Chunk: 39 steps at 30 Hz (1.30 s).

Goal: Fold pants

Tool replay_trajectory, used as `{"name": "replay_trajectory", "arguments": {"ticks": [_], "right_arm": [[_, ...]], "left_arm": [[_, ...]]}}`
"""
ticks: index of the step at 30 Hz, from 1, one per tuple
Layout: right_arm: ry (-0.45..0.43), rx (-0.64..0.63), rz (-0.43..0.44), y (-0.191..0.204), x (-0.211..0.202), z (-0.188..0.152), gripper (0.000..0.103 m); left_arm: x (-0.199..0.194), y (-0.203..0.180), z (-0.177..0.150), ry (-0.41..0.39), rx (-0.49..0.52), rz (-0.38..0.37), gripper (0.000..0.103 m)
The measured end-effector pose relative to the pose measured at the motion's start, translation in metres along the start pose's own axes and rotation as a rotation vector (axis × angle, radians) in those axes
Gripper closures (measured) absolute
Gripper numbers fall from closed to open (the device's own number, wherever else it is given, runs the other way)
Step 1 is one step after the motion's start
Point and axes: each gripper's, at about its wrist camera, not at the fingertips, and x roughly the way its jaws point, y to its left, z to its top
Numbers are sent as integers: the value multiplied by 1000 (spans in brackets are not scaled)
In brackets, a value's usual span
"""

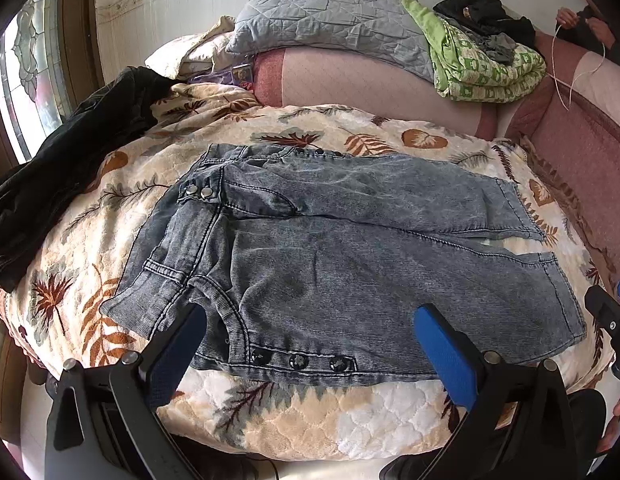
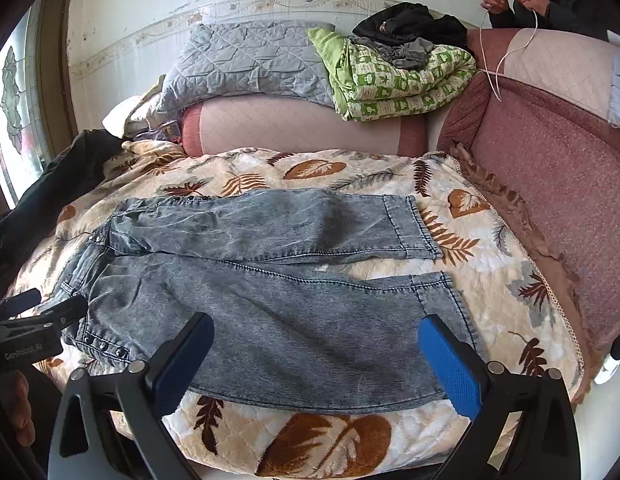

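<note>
FREE: near edge of the leaf-print bedspread (image 2: pixel 330 436) in front of the pants (image 2: pixel 269 320), bare strip right of their hems, band behind them | BLOCKED: dark garment (image 1: pixel 69 160) heaped left of the pants' waistband; pink bolster (image 2: pixel 301 128) with stacked bedding behind; sofa arm (image 2: pixel 550 184) far right

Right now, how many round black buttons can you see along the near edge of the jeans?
3, in a row on the near side seam of the jeans: the left one, the middle one, the right one. The left gripper's finger may hide more.
</note>
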Motion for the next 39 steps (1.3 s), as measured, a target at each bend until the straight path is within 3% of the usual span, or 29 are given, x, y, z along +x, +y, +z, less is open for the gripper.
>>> {"name": "replay_trajectory", "arguments": {"ticks": [17, 25, 31, 35, 39], "right_arm": [[6, -7, 6, 1, 7, 6, 0], [22, 8, 6, -11, 15, 6, 0], [53, 102, 57, -57, 36, 22, 0], [81, 178, 112, -102, 68, 56, 0], [185, 316, 167, -154, 126, 95, 0]], "left_arm": [[9, 0, 1, 20, 1, -7, 0], [23, 15, 1, 71, -28, -95, 0], [43, 58, 25, 110, -173, -248, 0], [67, 85, 55, 135, -213, -227, 0], [90, 112, 94, 135, -250, -204, 0]]}}
